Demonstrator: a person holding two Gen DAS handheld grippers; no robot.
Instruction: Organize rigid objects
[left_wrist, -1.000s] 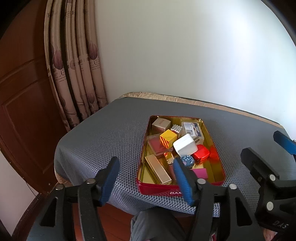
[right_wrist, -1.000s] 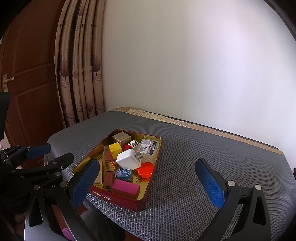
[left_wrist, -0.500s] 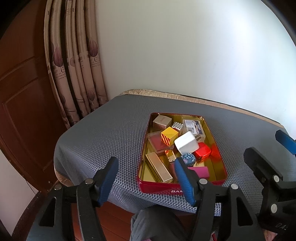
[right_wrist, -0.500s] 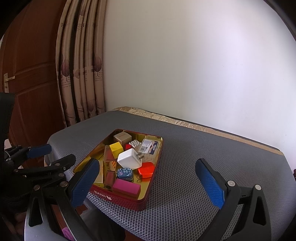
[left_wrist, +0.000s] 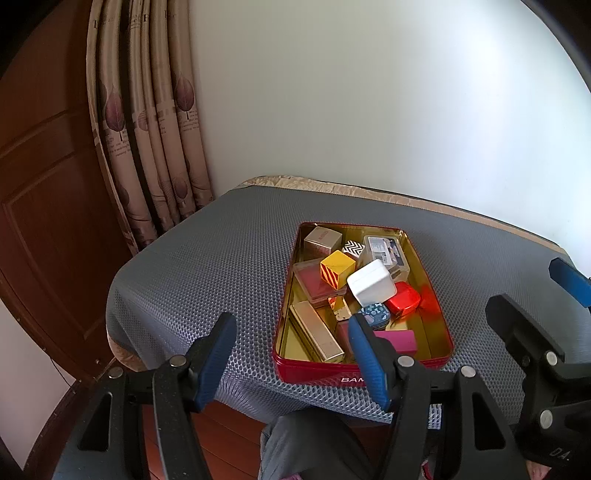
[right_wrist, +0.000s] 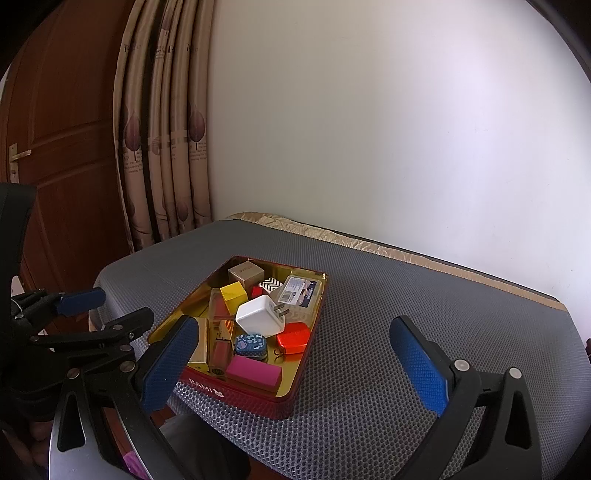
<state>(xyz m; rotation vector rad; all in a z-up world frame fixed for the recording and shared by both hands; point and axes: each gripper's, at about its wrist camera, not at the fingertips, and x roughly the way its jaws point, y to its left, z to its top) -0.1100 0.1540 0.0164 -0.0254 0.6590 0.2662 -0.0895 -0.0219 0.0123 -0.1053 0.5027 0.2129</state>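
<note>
A red tin (left_wrist: 325, 374) (right_wrist: 258, 397) with a gold inside stands near the table's front edge, piled with several small things: a white charger (left_wrist: 369, 282) (right_wrist: 258, 314), a yellow striped cube (left_wrist: 337, 268), a red box (left_wrist: 404, 299), a pink block (right_wrist: 253, 372), a gold bar (left_wrist: 316, 332) and a clear case (left_wrist: 386, 251). My left gripper (left_wrist: 291, 350) hovers open before the tin's near left corner, holding nothing. My right gripper (right_wrist: 295, 365) is open too, wide apart, just short of the tin's right side; it also shows at the left wrist view's right edge.
The table (left_wrist: 221, 258) wears a grey mesh mat, with bare mat left and right of the tin. A white wall stands behind it, patterned curtains (left_wrist: 147, 129) and a brown door (right_wrist: 55, 147) to the left. A person's knee (left_wrist: 306, 443) is below the front edge.
The left wrist view has shifted slightly, so the tin sits a little higher in it. Both grippers stay open and nothing in the tin has moved.
</note>
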